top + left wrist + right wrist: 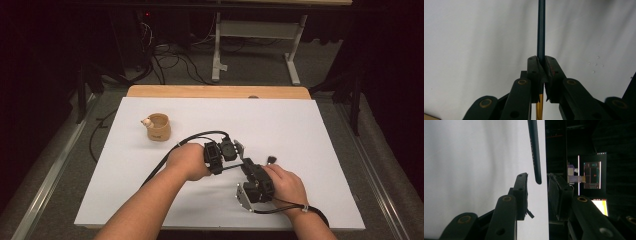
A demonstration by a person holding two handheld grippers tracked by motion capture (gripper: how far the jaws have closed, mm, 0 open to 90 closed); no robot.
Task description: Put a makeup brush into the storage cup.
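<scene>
Dark pen clamped in left hand-held gripper.

Light falls from above onto my white table, bright and even, while the room around it sinks into near black. My hands throw only faint, soft shadows. The high view is a bit grainy and soft. In my left gripper view the table glows pale with a dull grey falloff leftward; my jaws sit dark, slightly blurred up close. My right gripper view splits: washed-out white left, darkness right, one small screen glaring.
</scene>
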